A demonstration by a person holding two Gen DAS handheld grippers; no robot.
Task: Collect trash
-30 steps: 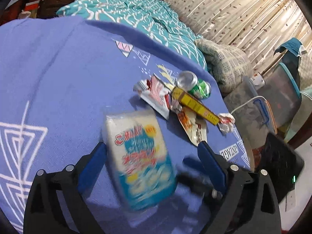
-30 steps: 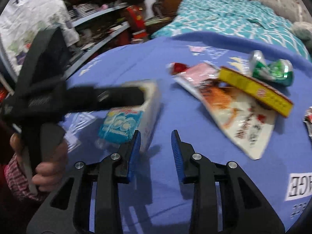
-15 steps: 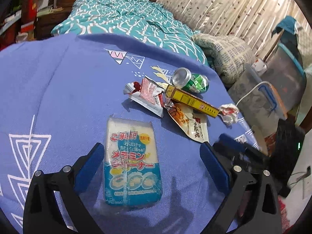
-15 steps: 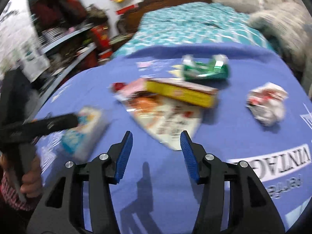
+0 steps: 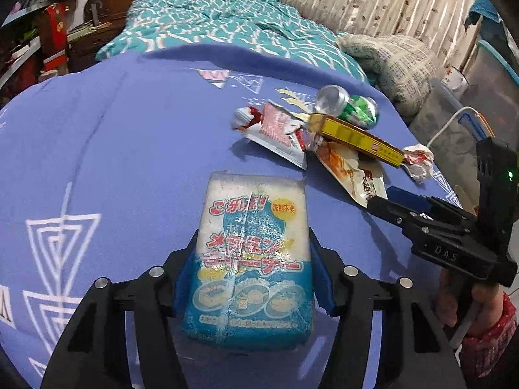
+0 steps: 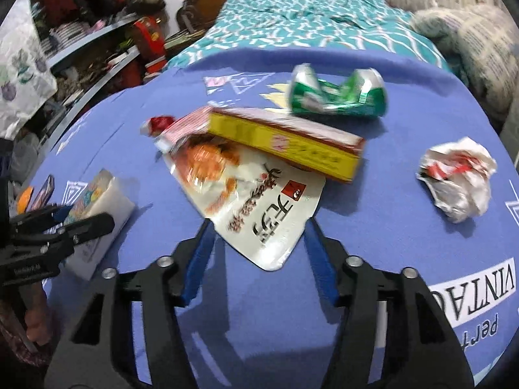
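A blue-and-white sponge pack (image 5: 249,253) lies on the blue cloth (image 5: 129,162). My left gripper (image 5: 253,233) is closing on it, and its blue pads touch both long sides. My right gripper (image 6: 258,223) is open, straddling the near corner of a white food pouch (image 6: 256,201) without touching it. On the pouch rests a yellow box (image 6: 285,142). Behind the box lies a crushed green can (image 6: 337,97). A crumpled wrapper (image 6: 457,178) sits to the right, and a red-and-white wrapper (image 5: 275,129) to the left of the box.
The cloth's right edge drops toward plastic storage bins (image 5: 454,123). A bed with a teal quilt (image 5: 211,22) lies behind. Cluttered shelves (image 6: 81,48) stand at the left. A hand in a red checked sleeve (image 5: 486,334) holds the right gripper.
The left jaws have come in from wide open onto the sides of the sponge pack. The right gripper has swung away from the pack to the white pouch and opened wider.
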